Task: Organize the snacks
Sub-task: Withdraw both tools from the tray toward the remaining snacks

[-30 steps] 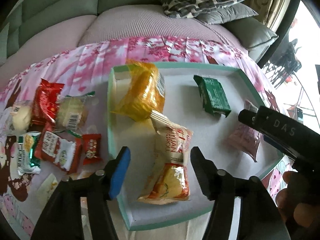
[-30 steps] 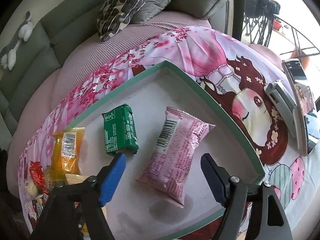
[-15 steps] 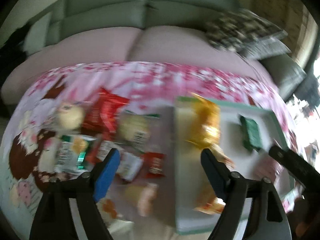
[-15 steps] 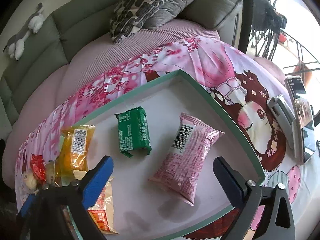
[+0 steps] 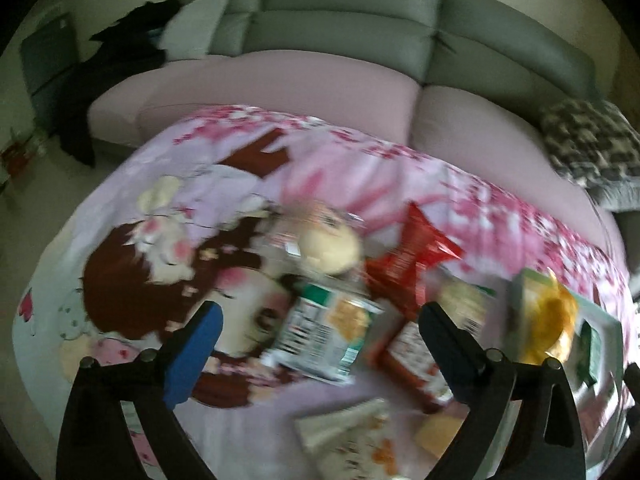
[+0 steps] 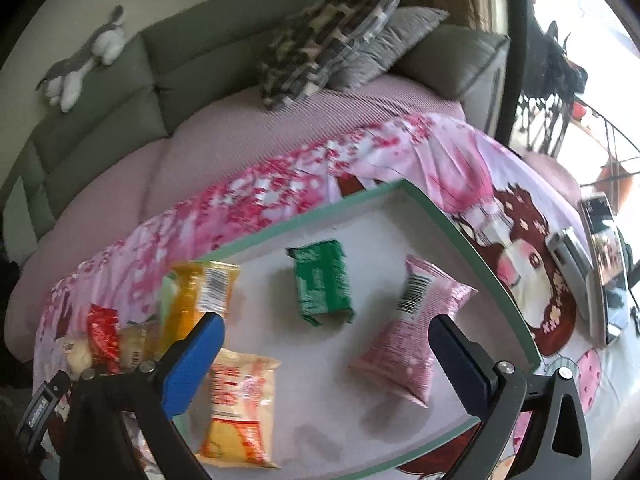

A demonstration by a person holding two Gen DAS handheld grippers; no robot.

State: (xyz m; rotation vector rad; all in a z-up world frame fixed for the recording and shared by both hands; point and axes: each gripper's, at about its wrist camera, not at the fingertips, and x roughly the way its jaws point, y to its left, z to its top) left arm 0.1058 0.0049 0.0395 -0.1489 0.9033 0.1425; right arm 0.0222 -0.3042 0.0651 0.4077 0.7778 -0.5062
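A teal-rimmed tray (image 6: pixel 460 220) lies on a pink printed cloth. It holds a green packet (image 6: pixel 324 284), a pink packet (image 6: pixel 408 340), a yellow bag (image 6: pixel 200 296) and an orange-and-cream bag (image 6: pixel 240 404). My right gripper (image 6: pixel 324 340) hangs open above the tray with nothing between its fingers. In the blurred left wrist view, my left gripper (image 5: pixel 320 328) hovers over loose snacks on the cloth: a green-and-white packet (image 5: pixel 324 336), a red packet (image 5: pixel 412 260), a round bun (image 5: pixel 328 248) and a red-and-white pack (image 5: pixel 416 356). Its jaws are opening, pressing on nothing.
A grey sofa (image 5: pixel 360 20) with a pink seat runs behind the cloth. Patterned and grey cushions (image 6: pixel 340 32) lie at its right end, a plush toy (image 6: pixel 84 60) on its back. A phone (image 6: pixel 604 256) and a silver device (image 6: pixel 572 260) rest right of the tray.
My left gripper let go of the orange-and-cream bag in the tray, swung left over the loose snacks and opened wide. My right gripper opened wider and drew up and back from the pink packet.
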